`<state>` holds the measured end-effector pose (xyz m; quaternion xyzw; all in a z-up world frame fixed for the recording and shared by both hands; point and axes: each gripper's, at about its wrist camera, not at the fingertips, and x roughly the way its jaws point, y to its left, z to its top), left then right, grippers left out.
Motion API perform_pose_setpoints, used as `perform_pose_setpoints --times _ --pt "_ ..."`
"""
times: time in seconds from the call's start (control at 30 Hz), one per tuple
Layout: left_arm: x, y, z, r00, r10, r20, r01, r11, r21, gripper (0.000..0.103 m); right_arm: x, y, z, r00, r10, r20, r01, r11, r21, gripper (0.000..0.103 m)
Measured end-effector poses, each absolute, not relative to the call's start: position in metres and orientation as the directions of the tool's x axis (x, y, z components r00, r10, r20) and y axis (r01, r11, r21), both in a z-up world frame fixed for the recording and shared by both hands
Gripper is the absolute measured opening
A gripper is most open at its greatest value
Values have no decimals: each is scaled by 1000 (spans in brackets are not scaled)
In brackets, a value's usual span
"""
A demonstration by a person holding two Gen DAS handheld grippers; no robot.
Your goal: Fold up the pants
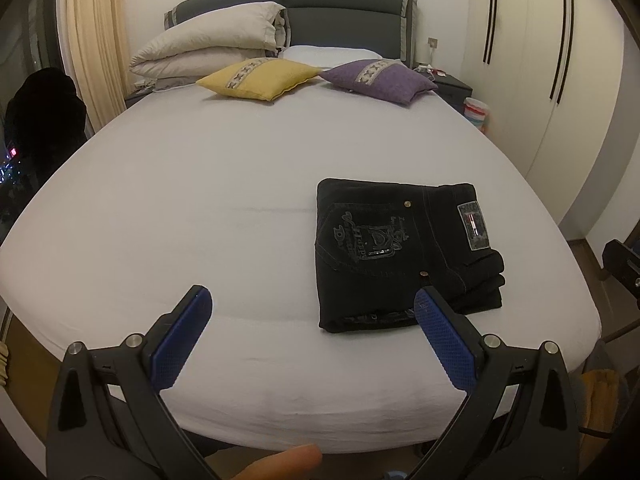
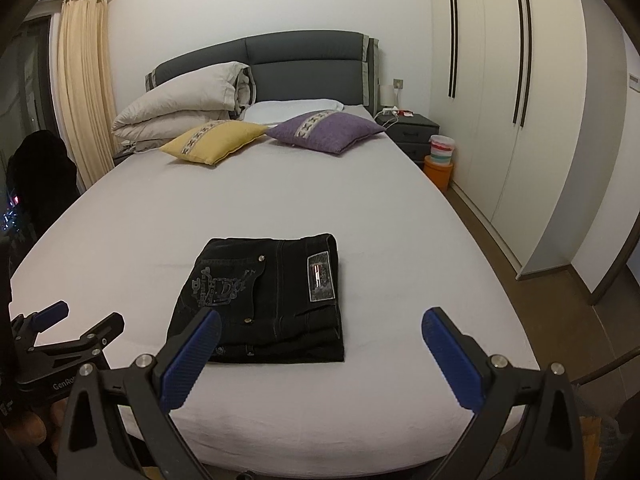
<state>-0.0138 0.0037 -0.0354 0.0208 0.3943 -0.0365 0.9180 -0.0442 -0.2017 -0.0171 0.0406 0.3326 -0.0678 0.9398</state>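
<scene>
A pair of black pants (image 1: 400, 256) lies folded into a compact rectangle on the white bed (image 1: 200, 200), back pocket embroidery and waist patch facing up. It also shows in the right wrist view (image 2: 264, 300). My left gripper (image 1: 312, 300) is open and empty, held above the bed's near edge, to the left of and in front of the pants. My right gripper (image 2: 320, 320) is open and empty, held in front of the pants above the near edge. The left gripper (image 2: 76, 322) also shows at the left of the right wrist view.
A yellow cushion (image 1: 258, 78) and a purple cushion (image 1: 380, 78) lie near the headboard, beside a folded beige duvet (image 1: 208, 48). A nightstand (image 2: 408, 130), stacked containers (image 2: 440, 156) and white wardrobes (image 2: 512, 100) stand on the right. A curtain (image 2: 80, 92) hangs at the left.
</scene>
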Motion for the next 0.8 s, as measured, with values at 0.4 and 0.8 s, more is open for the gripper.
perform_pose_setpoints --times 0.4,0.8 --pt "-10 2 -40 681 -53 -730 84 996 6 103 -42 -197 -25 757 -93 -646 151 988 35 103" --pt "-4 1 -47 671 -54 -740 87 996 6 103 -42 -195 -31 751 -90 -654 151 988 38 103"
